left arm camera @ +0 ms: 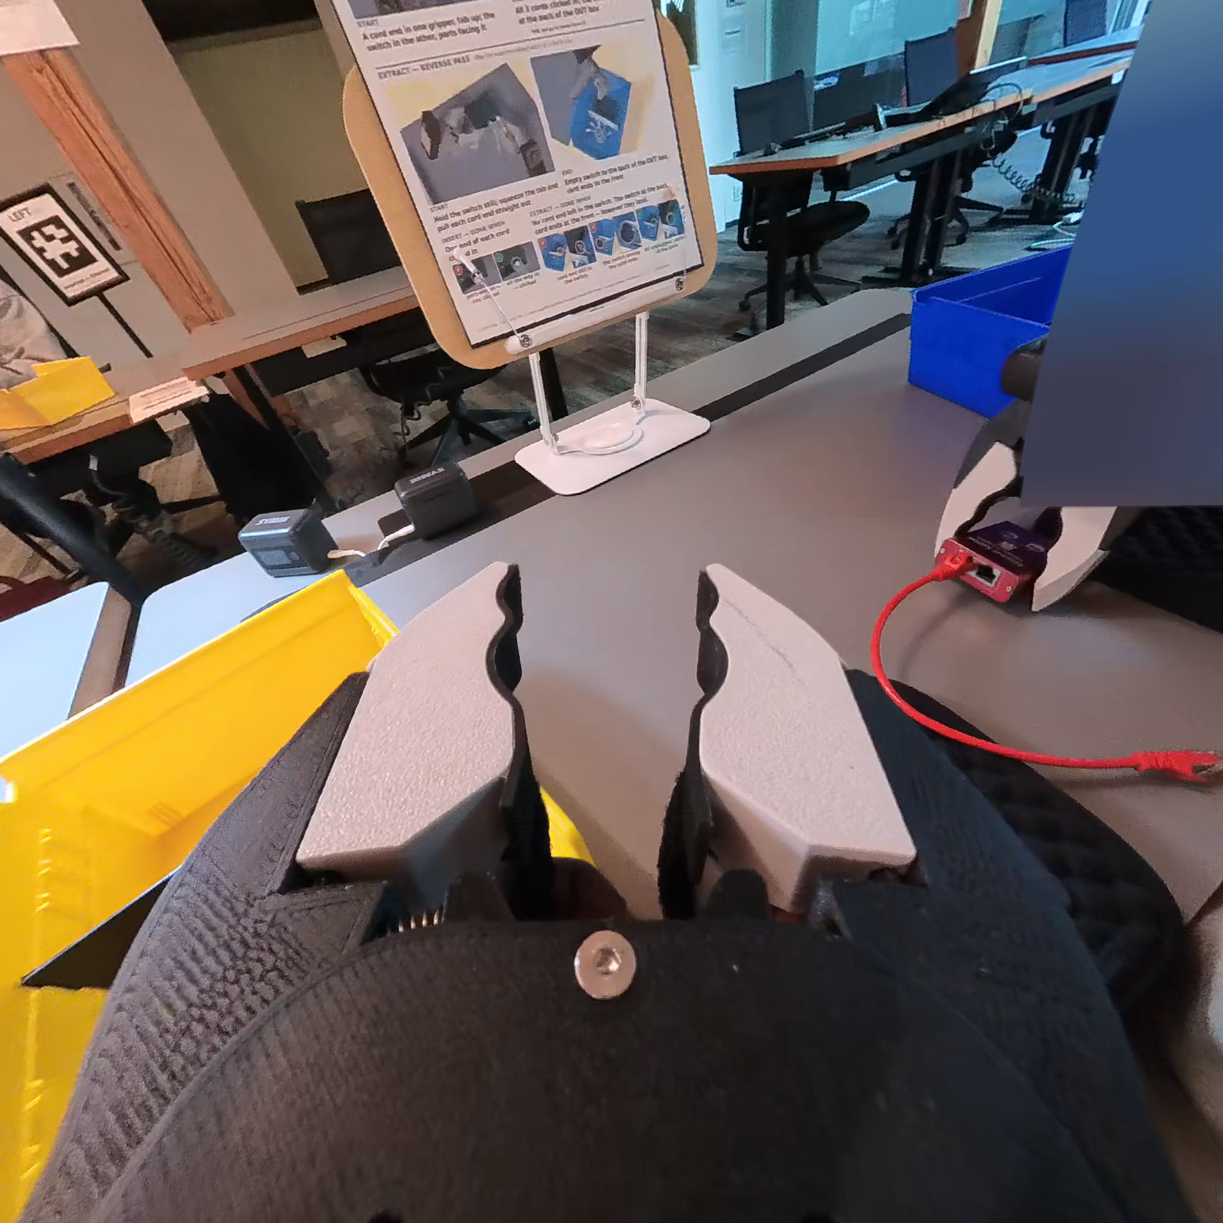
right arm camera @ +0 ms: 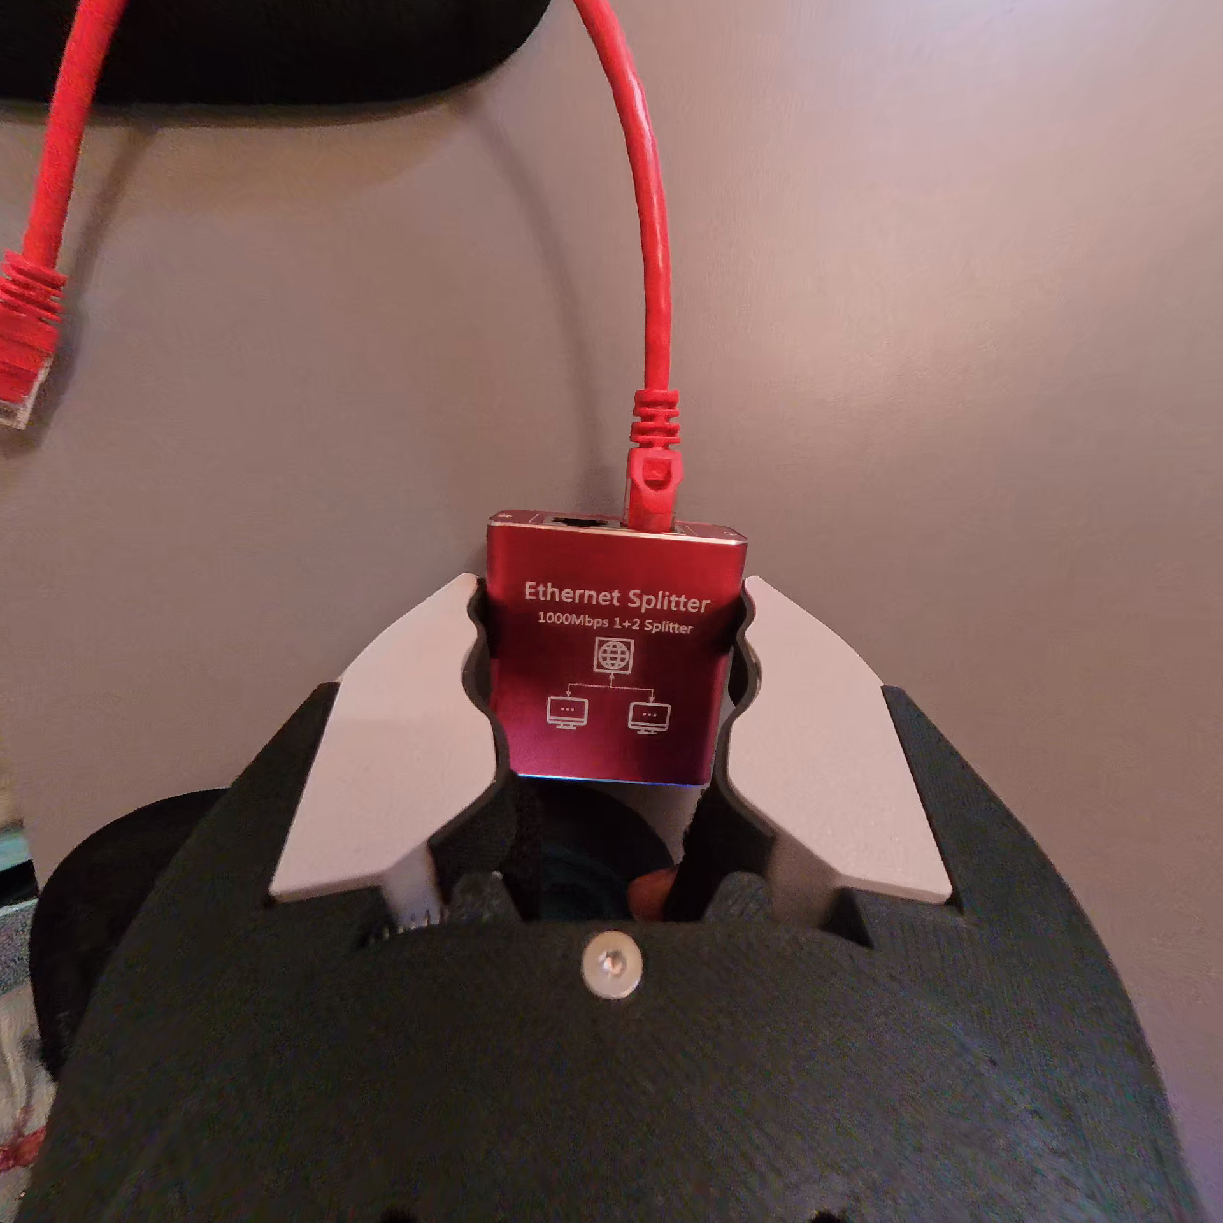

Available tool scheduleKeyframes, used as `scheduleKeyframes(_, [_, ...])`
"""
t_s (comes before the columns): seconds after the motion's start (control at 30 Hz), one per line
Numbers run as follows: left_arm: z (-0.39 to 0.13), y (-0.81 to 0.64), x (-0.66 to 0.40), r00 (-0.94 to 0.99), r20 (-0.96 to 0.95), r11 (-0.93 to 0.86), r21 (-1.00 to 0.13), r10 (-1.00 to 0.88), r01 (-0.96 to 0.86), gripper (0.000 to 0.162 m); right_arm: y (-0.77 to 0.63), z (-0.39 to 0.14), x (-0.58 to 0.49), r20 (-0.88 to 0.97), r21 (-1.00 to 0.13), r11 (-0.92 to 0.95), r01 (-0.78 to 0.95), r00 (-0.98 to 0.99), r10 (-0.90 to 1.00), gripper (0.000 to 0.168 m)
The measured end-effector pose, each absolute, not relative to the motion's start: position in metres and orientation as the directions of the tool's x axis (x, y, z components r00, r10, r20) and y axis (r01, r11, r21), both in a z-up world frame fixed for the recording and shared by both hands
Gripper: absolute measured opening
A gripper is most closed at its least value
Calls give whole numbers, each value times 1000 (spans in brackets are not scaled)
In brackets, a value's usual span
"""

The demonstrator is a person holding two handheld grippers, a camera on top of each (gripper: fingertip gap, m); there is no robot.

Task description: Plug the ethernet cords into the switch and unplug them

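Right claw [right arm camera: 612,662] clamps the switch [right arm camera: 612,662]; left claw [left arm camera: 605,635] wide, empty.
Judgement: pinch the cord [left arm camera: 890,668]'s loose plug [left arm camera: 1184,764] at four o'clock, seat it squarely.

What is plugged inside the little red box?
One end of the red cord sits in one port of the red box, which the right gripper holds. The port beside it is empty. The plug's tip is hidden inside. The cord's other end lies loose.

Grey table [left arm camera: 761,503]; long desks [left arm camera: 880,142], black office chairs [left arm camera: 787,231] behind; wooden post [left arm camera: 126,179] left.
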State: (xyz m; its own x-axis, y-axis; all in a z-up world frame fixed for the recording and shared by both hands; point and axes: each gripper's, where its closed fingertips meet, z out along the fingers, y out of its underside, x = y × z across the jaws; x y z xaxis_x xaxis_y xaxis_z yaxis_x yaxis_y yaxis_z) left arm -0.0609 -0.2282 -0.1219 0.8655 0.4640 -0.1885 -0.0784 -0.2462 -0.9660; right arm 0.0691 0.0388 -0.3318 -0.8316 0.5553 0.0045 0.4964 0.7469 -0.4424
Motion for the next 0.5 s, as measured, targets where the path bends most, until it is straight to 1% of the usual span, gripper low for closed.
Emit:
scheduleKeyframes(0.17, [-124,-245,-68,841,-197,-284,-957,504,-54,51,36,-332,72,7,-449,730,516,-814,581,80])
scheduleKeyframes(0.27, [-126,-263,-75,806,-217,-331,-943,551,-28,51,36,-329,72,51,-480,723,498,-806,589,90])
scheduleKeyframes(0.3, [-128,-272,-79,785,-240,-365,-931,571,-19,52,35,-325,71,66,-512,707,489,-798,599,93])
scheduleKeyframes(0.37, [-138,-293,-88,740,-293,-452,-892,605,16,52,31,-311,68,88,-613,647,454,-774,627,95])
scheduleKeyframes(0.43, [-157,-309,-93,739,-296,-525,-846,605,90,52,27,-293,70,85,-725,559,401,-754,651,90])
scheduleKeyframes(0.5, [-184,-316,-99,762,-247,-563,-806,599,181,50,25,-277,74,60,-814,463,351,-741,669,83])
